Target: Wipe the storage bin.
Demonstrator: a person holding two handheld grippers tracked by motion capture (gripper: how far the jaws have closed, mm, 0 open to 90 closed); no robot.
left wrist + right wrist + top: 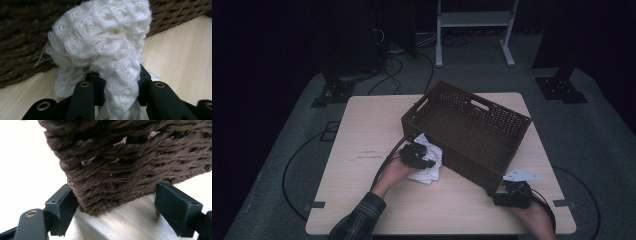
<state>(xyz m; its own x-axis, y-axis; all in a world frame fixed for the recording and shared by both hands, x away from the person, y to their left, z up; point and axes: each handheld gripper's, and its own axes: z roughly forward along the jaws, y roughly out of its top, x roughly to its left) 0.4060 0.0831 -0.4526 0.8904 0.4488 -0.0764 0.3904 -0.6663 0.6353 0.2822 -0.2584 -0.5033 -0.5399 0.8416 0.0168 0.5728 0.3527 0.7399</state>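
From the high view, I am holding my left tongs [424, 159] on a white knitted cloth [430, 161] that is lying on the tabletop [362, 130], just beside the near wall of the brown wicker basket [467, 130]. My right tongs [506, 192] are resting at the near right corner of the basket.

In the left gripper view, the tongs [120, 98] are clamped together on a bunched fold of the cloth [102, 42], with the basket wall [22, 37] just behind it.

In the right gripper view, the tongs [117, 207] are standing apart, one jaw on each side of the basket corner [125, 165]; the left jaw is touching the weave, the right one is not.

I think the cloth is going into the basket. To do it well, I should be lifting it high enough that the hanging part is passing over the rim, while the right tongs are keeping the basket from sliding.
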